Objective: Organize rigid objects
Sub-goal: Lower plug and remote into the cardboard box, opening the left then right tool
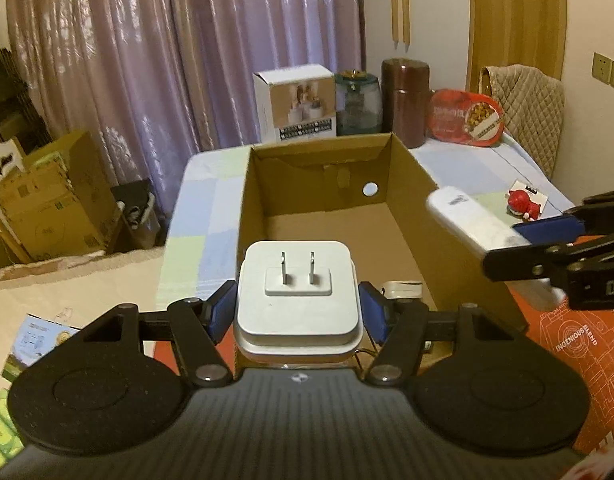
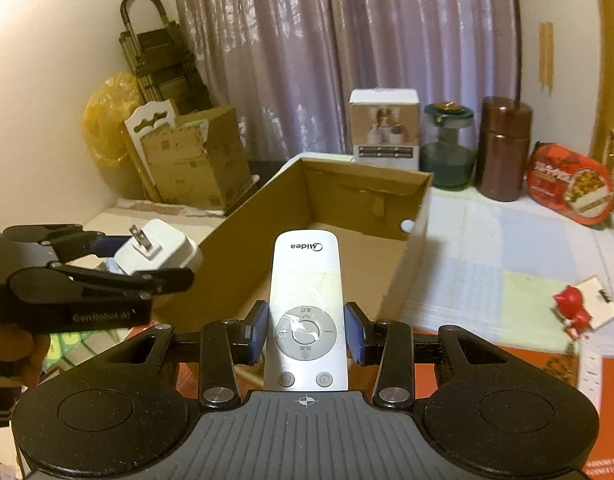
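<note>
- Nearest the left wrist camera, a white plug adapter (image 1: 299, 304) is clamped between the blue pads of the left gripper (image 1: 299, 312), prongs facing up and away.
- Same deal on the other side: a white remote (image 2: 305, 312) is pinched around its round button pad by the right gripper (image 2: 305, 330), long end sticking out forward.
- Both things are held up near the front edge of the open cardboard box (image 1: 407, 168), not inside it yet. Something small and pale can be made out low at the box's near right corner, but what it is can't be told.
- Box sits on a counter (image 2: 487, 248) covered with a pastel checked cloth, and a little red figure (image 2: 575, 308) is left lying off to the right, probably next up.
- For the drop-off, each item should probably be carried past the near wall and lowered close to the box floor before the grip is let go, so nothing bounces.
- The remote's overhang should be watched so its tip isn't knocked on the cardboard rim.
- The two grippers are close together, so staggered drops would likely be safer, adapter to the left half, remote to the right.
</note>
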A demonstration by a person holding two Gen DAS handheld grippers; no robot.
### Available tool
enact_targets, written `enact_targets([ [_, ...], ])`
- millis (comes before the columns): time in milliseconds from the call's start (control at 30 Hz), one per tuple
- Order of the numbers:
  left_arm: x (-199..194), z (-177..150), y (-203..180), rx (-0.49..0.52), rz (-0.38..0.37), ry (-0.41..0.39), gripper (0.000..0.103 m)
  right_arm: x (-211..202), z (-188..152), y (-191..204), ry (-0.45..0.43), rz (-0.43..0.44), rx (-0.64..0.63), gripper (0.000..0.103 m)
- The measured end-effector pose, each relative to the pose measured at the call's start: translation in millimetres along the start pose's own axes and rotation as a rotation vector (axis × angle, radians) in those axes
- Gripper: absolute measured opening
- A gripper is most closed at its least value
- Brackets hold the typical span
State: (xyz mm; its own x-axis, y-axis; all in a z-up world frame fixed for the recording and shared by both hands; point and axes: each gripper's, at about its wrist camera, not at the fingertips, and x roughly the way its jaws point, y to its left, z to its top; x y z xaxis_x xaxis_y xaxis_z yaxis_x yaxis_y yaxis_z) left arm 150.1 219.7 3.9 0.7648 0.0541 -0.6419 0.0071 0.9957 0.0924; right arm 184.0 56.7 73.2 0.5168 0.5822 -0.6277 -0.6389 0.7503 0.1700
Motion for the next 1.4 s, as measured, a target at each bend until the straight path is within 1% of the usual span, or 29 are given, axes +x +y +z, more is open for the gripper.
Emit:
enact_targets([
  [133, 17, -1, -1, 0.02, -0.008, 0.019, 0.06, 24, 2, -1, 0.03, -0.003, -0.006, 0.037],
  [267, 30, -3, -2, 0.029, -0.02, 0.033, 0.06, 38, -2, -5, 0.055, -0.007, -0.005, 0.037],
  [433, 40, -5, -2, 0.027, -0.027, 0.044, 0.06, 48, -4, -7, 0.067, -0.012, -0.01, 0.037],
  [667, 45, -8, -3, 0.025, -0.036, 0.057, 0.06, 51, -7, -5, 0.073, -0.011, -0.014, 0.037],
  [800, 46, -10, -3, 0.027, -0.026, 0.063, 0.06, 52, -9, -3, 0.076, -0.009, -0.014, 0.037],
  [1000, 38, -10, -1, 0.022, -0.008, 0.049, 0.06, 50, -10, -4, 0.073, -0.011, -0.008, 0.037],
  [1400, 14, -6, 8, -0.009, 0.011, 0.002, 0.06, 47, -13, -10, 0.067, -0.017, 0.019, 0.037],
])
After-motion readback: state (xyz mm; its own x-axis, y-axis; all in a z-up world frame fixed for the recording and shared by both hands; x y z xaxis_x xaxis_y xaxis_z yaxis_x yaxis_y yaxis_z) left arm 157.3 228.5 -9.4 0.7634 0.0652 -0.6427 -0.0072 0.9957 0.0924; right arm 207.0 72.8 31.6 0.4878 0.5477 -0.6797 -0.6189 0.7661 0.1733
